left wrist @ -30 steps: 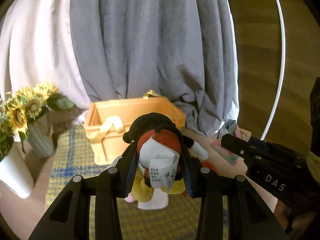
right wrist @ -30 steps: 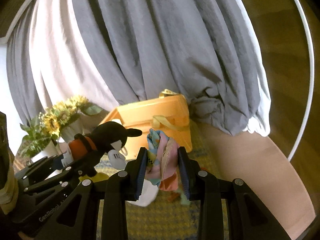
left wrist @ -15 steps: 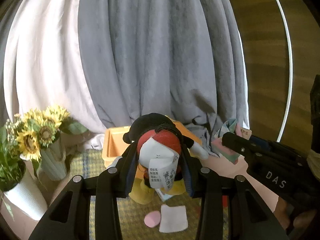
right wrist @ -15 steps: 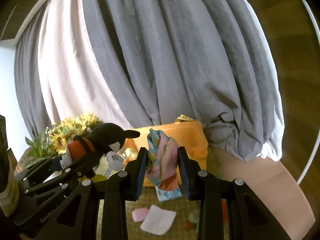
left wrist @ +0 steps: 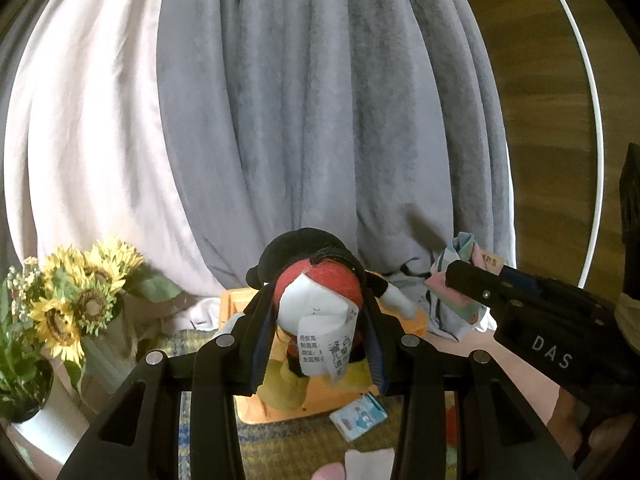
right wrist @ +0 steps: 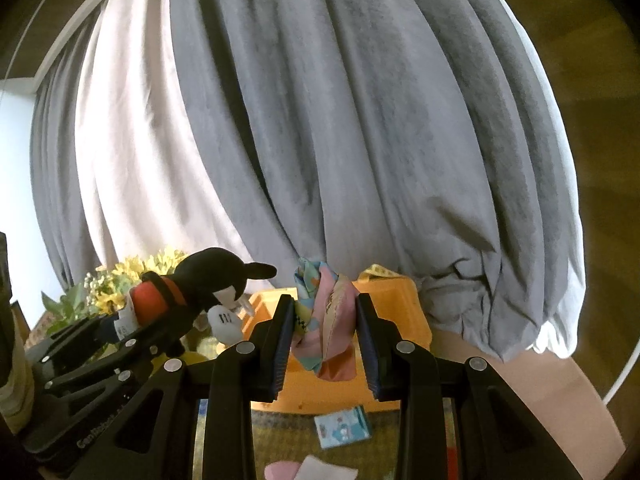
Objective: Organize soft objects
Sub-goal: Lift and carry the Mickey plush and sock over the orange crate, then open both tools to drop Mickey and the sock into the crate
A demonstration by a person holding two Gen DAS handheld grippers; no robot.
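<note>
My left gripper (left wrist: 318, 320) is shut on a plush mouse toy (left wrist: 320, 300) with a black head, red shorts, yellow shoes and a white label. The toy hangs in the air before an orange basket (left wrist: 256, 408). My right gripper (right wrist: 324, 328) is shut on a bunched pastel cloth (right wrist: 324, 320), pink, blue and yellow, held above the same orange basket (right wrist: 396, 300). In the left wrist view the right gripper (left wrist: 452, 276) reaches in from the right with the cloth (left wrist: 460, 256). In the right wrist view the left gripper (right wrist: 160, 312) with the mouse toy (right wrist: 208, 284) is at the left.
A grey and white curtain (left wrist: 320, 120) hangs behind the basket. Sunflowers in white vases (left wrist: 68, 304) stand at the left. On the woven mat (right wrist: 360, 456) lie a small blue packet (right wrist: 342, 426), a white cloth square (right wrist: 324, 470) and a pink round piece (right wrist: 280, 470).
Both grippers rose with their loads. The basket and mat sank lower in both views, and more curtain shows. The packet, white cloth and pink piece on the mat came into sight.
</note>
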